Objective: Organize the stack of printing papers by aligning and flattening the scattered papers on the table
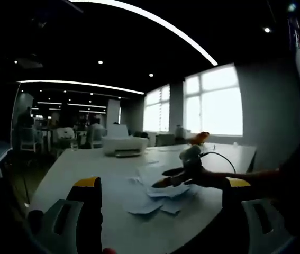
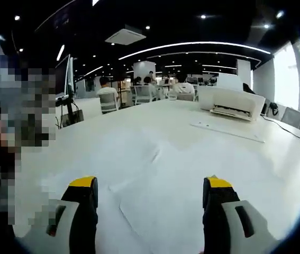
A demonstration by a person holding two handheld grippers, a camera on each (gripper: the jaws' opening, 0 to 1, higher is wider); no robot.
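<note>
Scattered white papers (image 1: pixel 157 197) lie in a loose, overlapping pile on the white table (image 1: pixel 86 164). In the left gripper view my left gripper (image 1: pixel 163 183) stands open, its yellow-tipped jaws wide apart, a short way back from the pile. My right gripper (image 1: pixel 163 179) reaches in from the right and hovers just over the papers. In the right gripper view the right gripper (image 2: pixel 150 182) is open above flat white sheets (image 2: pixel 139 211), whose edges show only faintly. Nothing sits between either pair of jaws.
A white printer (image 1: pixel 123 144) (image 2: pixel 232 102) stands farther along the table, with a flat sheet (image 2: pixel 229 130) in front of it. A cable (image 2: pixel 290 130) runs on the right. People sit at desks (image 2: pixel 107 98) beyond. Bright windows (image 1: pixel 213 103) line the far wall.
</note>
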